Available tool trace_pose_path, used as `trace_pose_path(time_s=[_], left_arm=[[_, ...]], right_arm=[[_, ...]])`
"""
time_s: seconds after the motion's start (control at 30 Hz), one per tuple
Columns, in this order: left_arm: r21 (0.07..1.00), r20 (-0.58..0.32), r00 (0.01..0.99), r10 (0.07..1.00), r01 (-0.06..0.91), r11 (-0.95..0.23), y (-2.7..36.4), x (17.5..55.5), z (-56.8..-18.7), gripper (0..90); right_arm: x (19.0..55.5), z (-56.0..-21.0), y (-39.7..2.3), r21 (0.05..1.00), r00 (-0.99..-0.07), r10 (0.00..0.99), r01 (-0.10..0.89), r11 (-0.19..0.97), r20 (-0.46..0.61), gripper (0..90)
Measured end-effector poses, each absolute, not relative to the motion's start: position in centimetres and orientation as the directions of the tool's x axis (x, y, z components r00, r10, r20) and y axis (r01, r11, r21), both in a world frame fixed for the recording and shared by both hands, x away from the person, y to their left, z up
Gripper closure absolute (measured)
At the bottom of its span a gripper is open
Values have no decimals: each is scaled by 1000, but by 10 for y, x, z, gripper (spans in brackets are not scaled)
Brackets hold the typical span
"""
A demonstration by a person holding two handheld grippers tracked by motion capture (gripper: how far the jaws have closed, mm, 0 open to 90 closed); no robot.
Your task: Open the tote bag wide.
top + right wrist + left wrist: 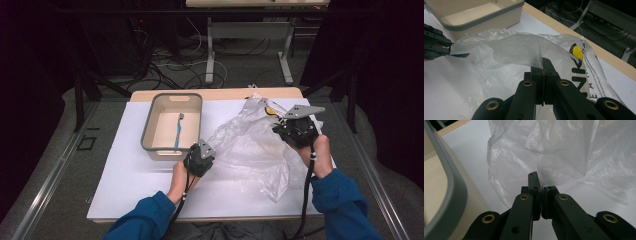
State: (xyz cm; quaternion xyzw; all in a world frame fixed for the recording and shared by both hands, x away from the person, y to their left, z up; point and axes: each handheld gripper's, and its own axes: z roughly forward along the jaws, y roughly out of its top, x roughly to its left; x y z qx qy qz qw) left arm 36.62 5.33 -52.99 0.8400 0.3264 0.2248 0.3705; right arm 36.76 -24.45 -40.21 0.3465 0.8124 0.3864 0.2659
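A crumpled clear plastic bag [252,145] lies on the white table [130,175], right of a beige bin [150,140] holding a blue toothbrush [178,131]. Left gripper [539,192] and right gripper [543,67] each pinch its film.

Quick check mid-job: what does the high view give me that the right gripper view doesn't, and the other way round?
High view alone: the blue toothbrush lying in the tub, plus both forearms. Right gripper view alone: the right tool shut on the bag's film, and the yellow-and-black print up close. Both: the clear plastic bag, the tub and the left tool pinching the bag's edge.
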Motion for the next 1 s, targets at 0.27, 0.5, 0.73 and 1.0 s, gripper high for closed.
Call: trace_pose_path(time_s=[0.27, 0.5, 0.73, 1.0], left_arm=[[789, 139, 661, 737, 376, -486, 53, 369, -528, 885], [778, 145, 660, 738, 384, -497, 55, 372, -531, 882], [764, 137, 690, 710, 383, -519, 53, 370, -535, 778], [736, 142, 736, 662, 368, -568, 53, 354, -527, 437]], right_arm=[[365, -397, -245, 817, -618, 769, 352, 457, -163, 900], [374, -411, -244, 797, -619, 771, 388, 462, -146, 900], [374, -410, -249, 808, -610, 780, 387, 444, -136, 900], [379, -417, -251, 802, -606, 786, 404, 440, -126, 900]])
